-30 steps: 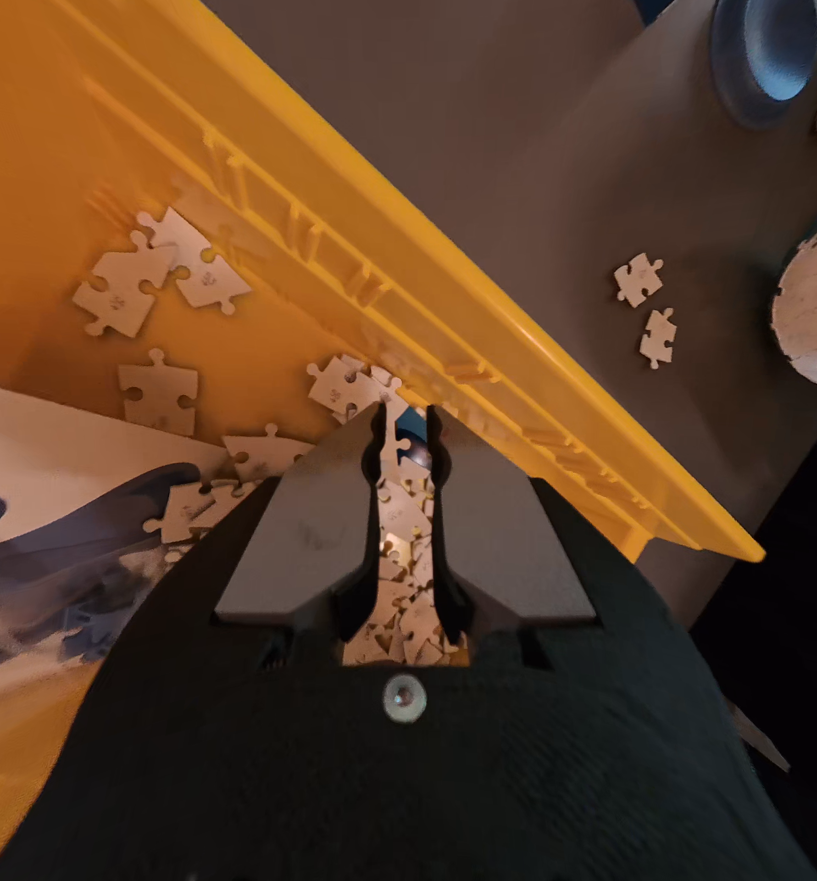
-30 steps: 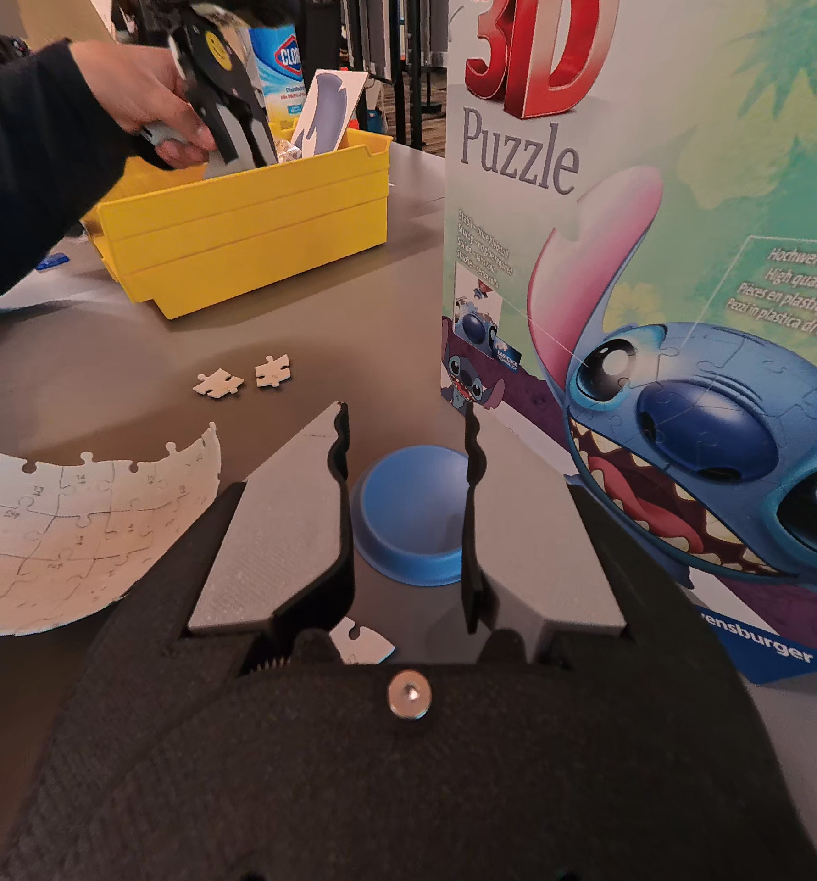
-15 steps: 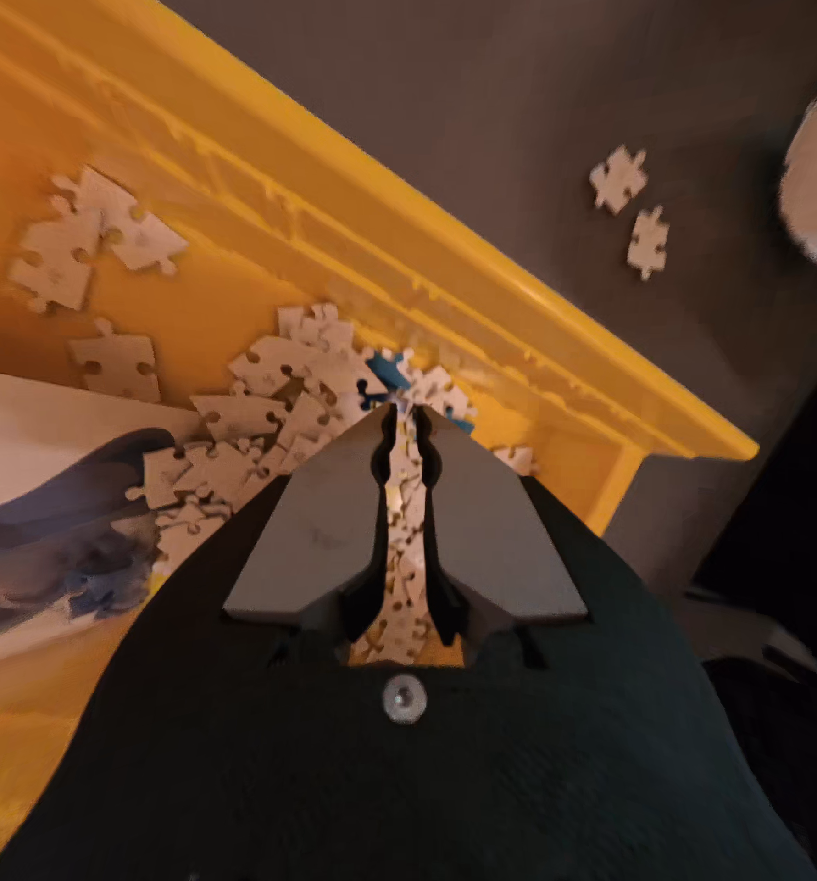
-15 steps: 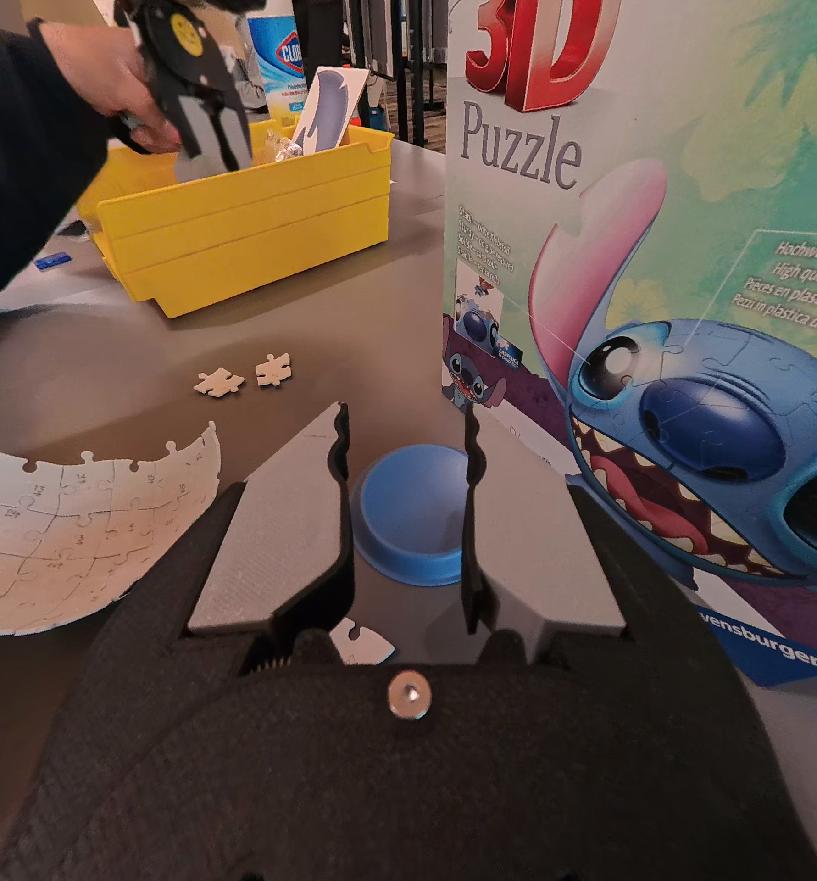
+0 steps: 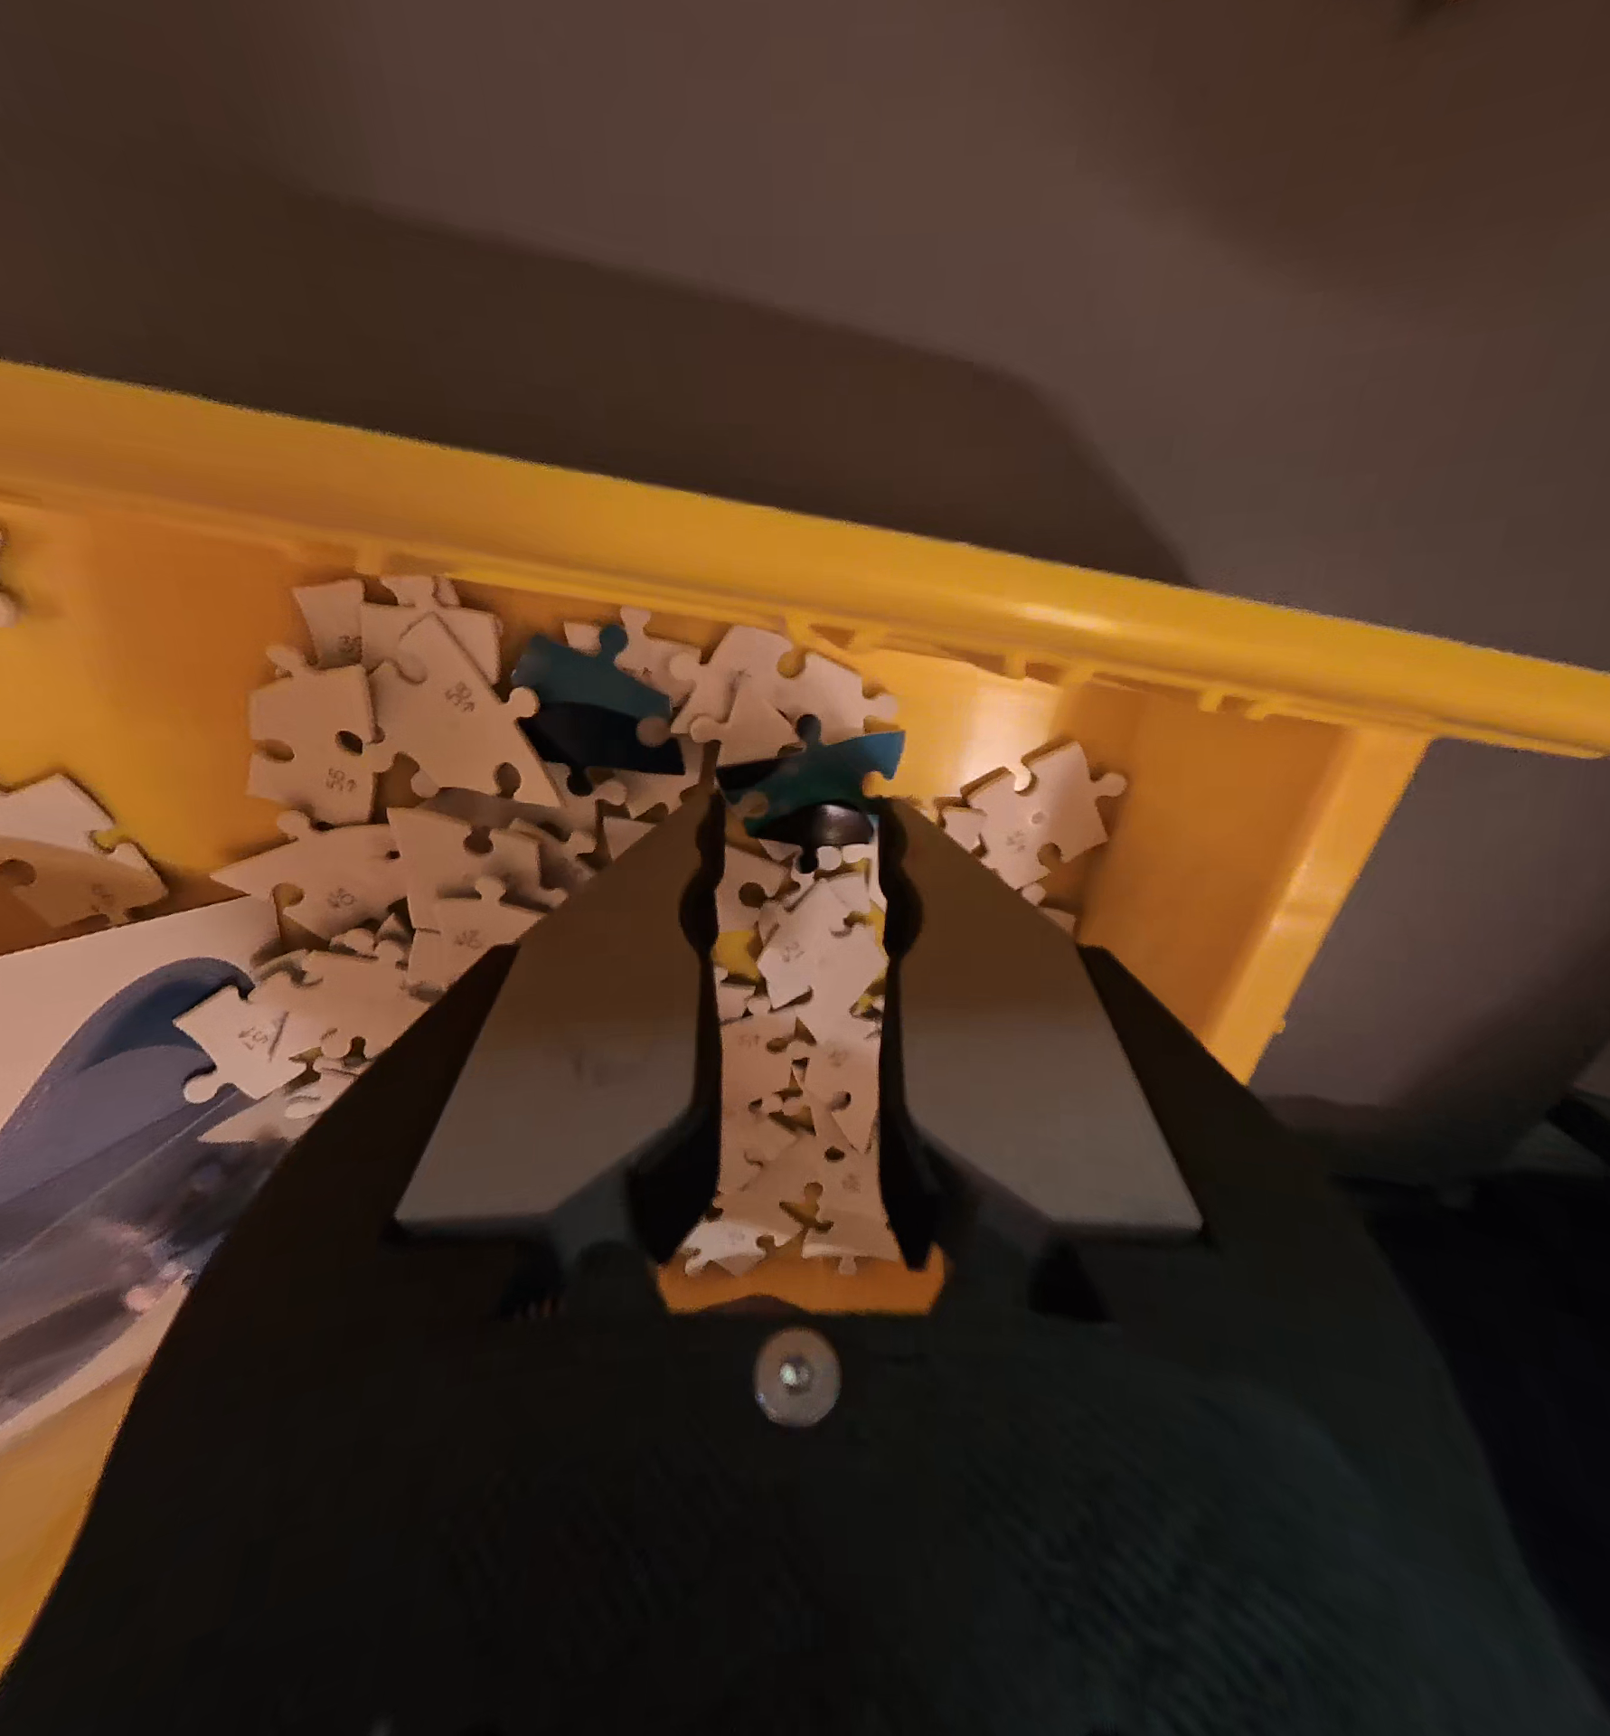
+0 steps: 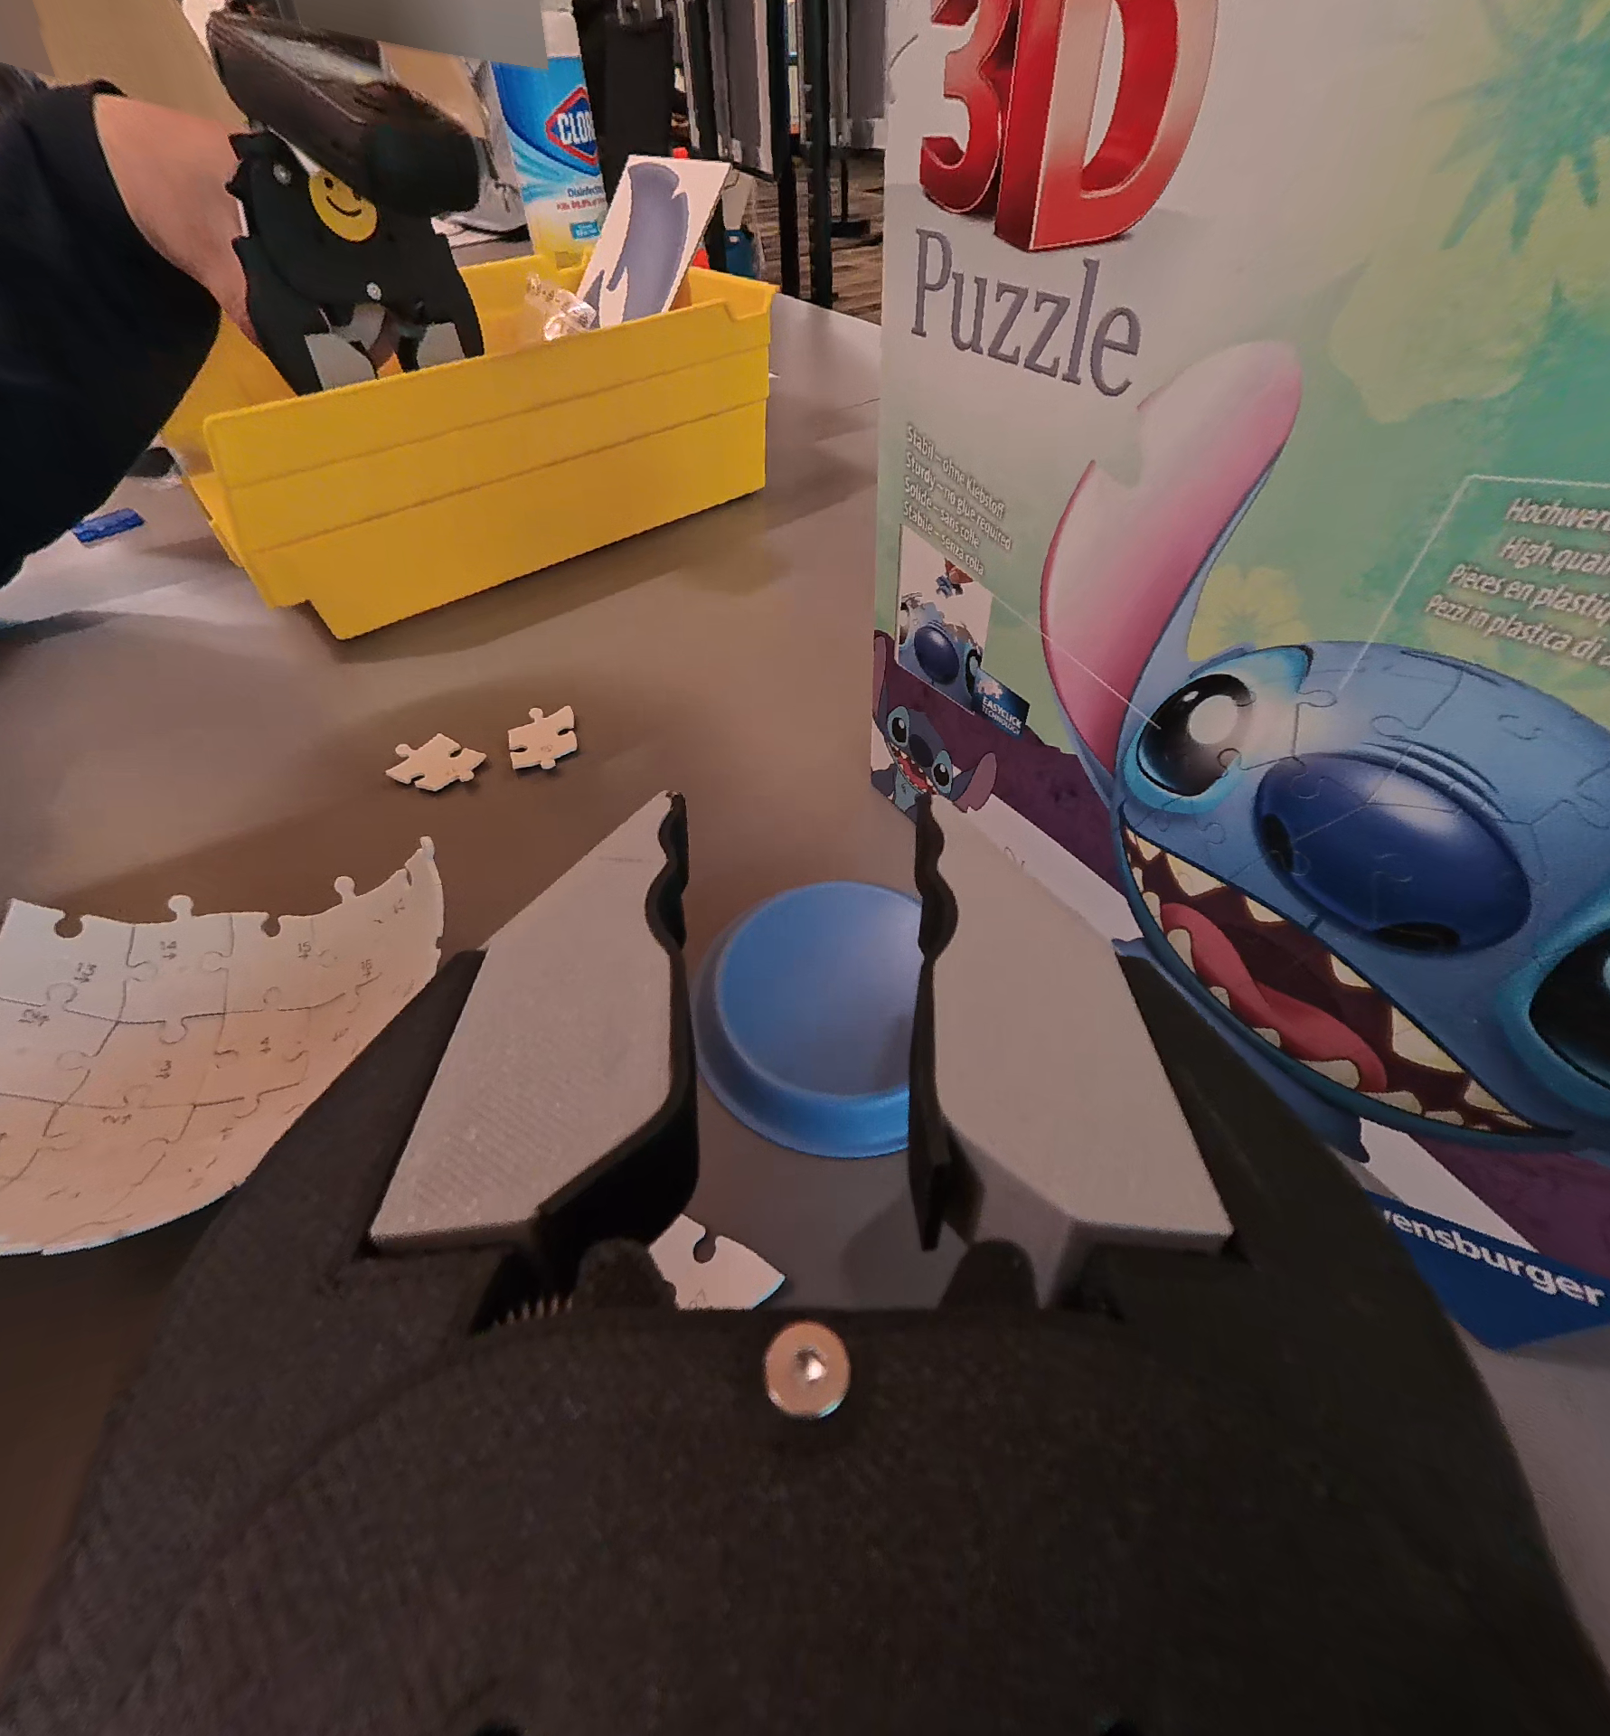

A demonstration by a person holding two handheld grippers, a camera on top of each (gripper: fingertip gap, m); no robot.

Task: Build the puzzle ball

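My left gripper (image 5: 796, 803) is open and empty, reaching down into the yellow bin (image 5: 876, 582) over a heap of loose puzzle pieces (image 5: 444, 742). Its tips sit at a teal piece (image 5: 820, 766) near the bin's corner. It also shows in the right wrist view (image 6: 386, 349), held by a hand, fingertips hidden behind the bin wall (image 6: 500, 470). My right gripper (image 6: 799, 817) is open and empty, hovering over the blue round stand (image 6: 810, 1015). The partly built white ball shell (image 6: 153, 1033) lies to its left.
Two loose pieces (image 6: 434, 759) (image 6: 542, 737) lie on the grey table (image 6: 688, 611), and another piece (image 6: 716, 1268) lies under my right gripper. The tall puzzle box (image 6: 1252, 470) stands at the right. A printed sheet (image 5: 78, 1080) leans in the bin. A wipes canister (image 6: 557, 160) stands behind. Left tips to right tips: about 35 cm. The partly built white ball shell (image 6: 153, 1033) lies some 15 cm from my right tips, 30 cm from my left tips.
My left gripper has swung toward the bin's corner, closer over the heap of pieces, and its jaws have widened. My right gripper has not moved.
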